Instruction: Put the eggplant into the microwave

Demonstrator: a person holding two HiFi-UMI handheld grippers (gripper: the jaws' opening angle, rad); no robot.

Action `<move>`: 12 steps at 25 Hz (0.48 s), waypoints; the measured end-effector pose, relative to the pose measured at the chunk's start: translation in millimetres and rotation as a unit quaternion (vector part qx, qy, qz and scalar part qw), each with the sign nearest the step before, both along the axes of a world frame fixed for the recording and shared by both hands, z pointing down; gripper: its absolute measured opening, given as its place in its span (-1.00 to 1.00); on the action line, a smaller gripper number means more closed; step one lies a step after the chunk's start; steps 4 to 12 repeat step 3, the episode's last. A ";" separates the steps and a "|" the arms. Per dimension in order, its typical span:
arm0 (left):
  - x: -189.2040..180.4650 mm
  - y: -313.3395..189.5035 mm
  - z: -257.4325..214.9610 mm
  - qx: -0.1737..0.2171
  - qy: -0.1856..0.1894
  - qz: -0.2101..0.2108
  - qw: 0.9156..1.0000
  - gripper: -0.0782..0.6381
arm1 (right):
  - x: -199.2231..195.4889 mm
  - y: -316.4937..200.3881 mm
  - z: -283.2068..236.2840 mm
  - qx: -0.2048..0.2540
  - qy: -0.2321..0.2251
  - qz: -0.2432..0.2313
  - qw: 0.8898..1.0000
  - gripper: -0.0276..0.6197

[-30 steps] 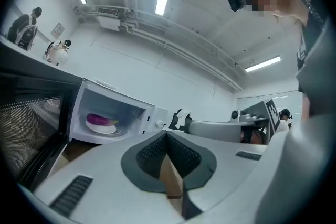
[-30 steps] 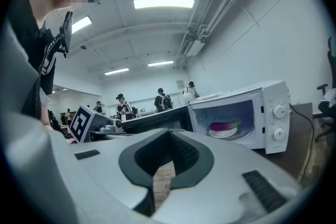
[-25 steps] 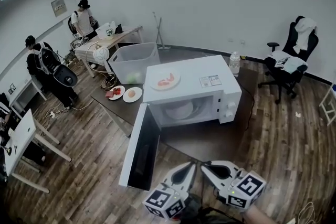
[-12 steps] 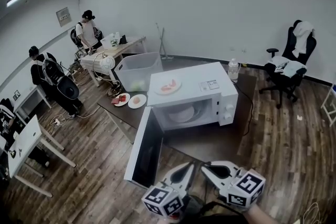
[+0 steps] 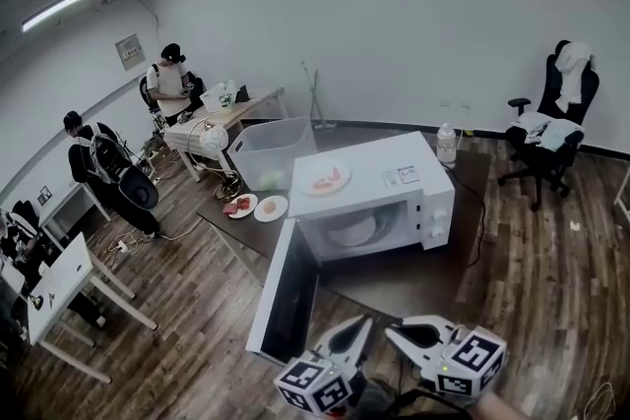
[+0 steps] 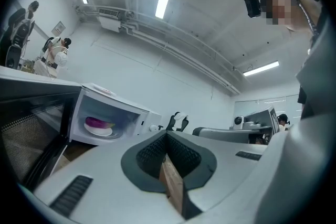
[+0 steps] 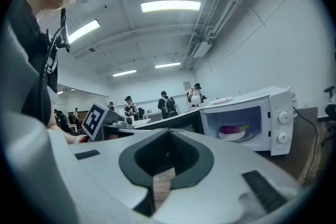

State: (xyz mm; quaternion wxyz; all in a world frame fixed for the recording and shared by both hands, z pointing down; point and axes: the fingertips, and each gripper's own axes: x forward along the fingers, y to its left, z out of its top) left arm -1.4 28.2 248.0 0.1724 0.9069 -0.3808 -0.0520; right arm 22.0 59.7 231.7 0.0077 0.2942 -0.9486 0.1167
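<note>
Jaws of the left gripper (image 6: 167, 135) and right gripper (image 7: 168, 134) sit together, empty. The eggplant (image 7: 234, 129) lies inside the microwave (image 5: 394, 174), well ahead of them. Shoving the open door (image 5: 285, 295) hard could jolt the eggplant.

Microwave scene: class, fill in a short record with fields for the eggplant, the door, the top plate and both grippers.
eggplant: on a white plate inside the microwave
door: open wide
top plate: on the microwave, pinkish food on it
left gripper: shut, empty
right gripper: shut, empty
</note>
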 end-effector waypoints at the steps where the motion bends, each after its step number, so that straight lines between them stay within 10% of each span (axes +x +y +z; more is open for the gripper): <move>1: -0.3 -1.0 -0.2 0.000 -0.001 0.000 1.000 -0.77 | 0.0 -0.5 -0.1 0.001 0.000 -0.001 1.000 -0.92; 12: -1.6 -3.1 -0.3 -0.002 -0.003 -0.002 1.000 -0.77 | -0.1 -1.7 -0.1 0.001 -0.001 -0.003 1.000 -0.92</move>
